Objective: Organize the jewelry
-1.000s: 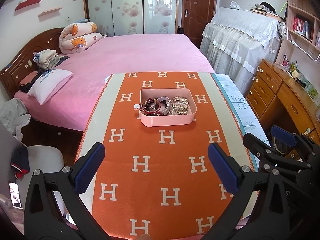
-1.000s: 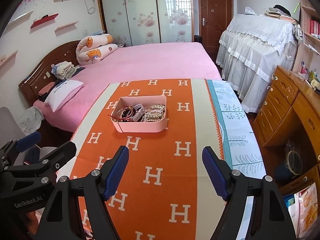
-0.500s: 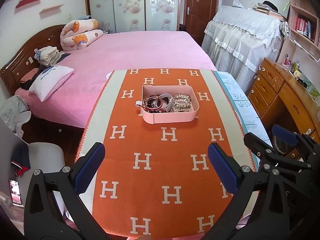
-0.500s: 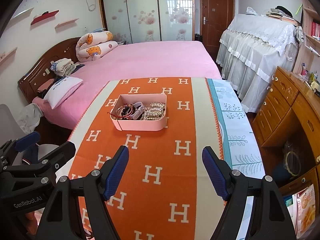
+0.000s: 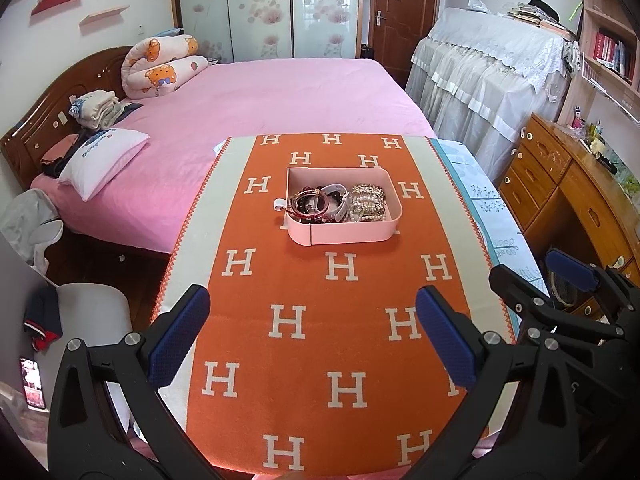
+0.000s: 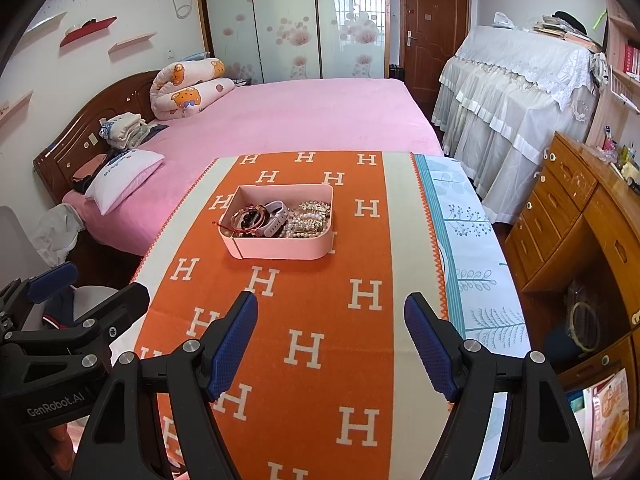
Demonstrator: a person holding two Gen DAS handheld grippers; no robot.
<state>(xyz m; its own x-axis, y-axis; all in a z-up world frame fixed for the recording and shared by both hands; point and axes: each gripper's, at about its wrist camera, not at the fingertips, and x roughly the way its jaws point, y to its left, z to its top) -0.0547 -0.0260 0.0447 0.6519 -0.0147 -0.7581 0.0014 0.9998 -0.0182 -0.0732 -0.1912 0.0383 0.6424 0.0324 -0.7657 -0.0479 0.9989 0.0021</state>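
A pale pink box [image 5: 344, 234] stands in the middle of the orange H-patterned cloth [image 5: 340, 320]. It holds a tangle of jewelry: a red bangle [image 5: 307, 205], a white watch strap [image 5: 340, 200] and pearl and gold bracelets [image 5: 368, 202]. It also shows in the right wrist view [image 6: 280, 246]. My left gripper [image 5: 312, 320] is open and empty, well short of the box. My right gripper [image 6: 331, 328] is open and empty, also short of the box. Each gripper shows at the edge of the other's view.
The table has a white leaf-print cloth [image 6: 472, 248] on its right side. A pink bed [image 5: 260, 100] lies beyond the table. A wooden dresser [image 5: 580, 200] stands on the right and a white chair [image 5: 92, 312] on the left.
Both grippers have tilted and drawn back a little, so the box sits slightly lower and nearer in each view. Both stay open and empty.
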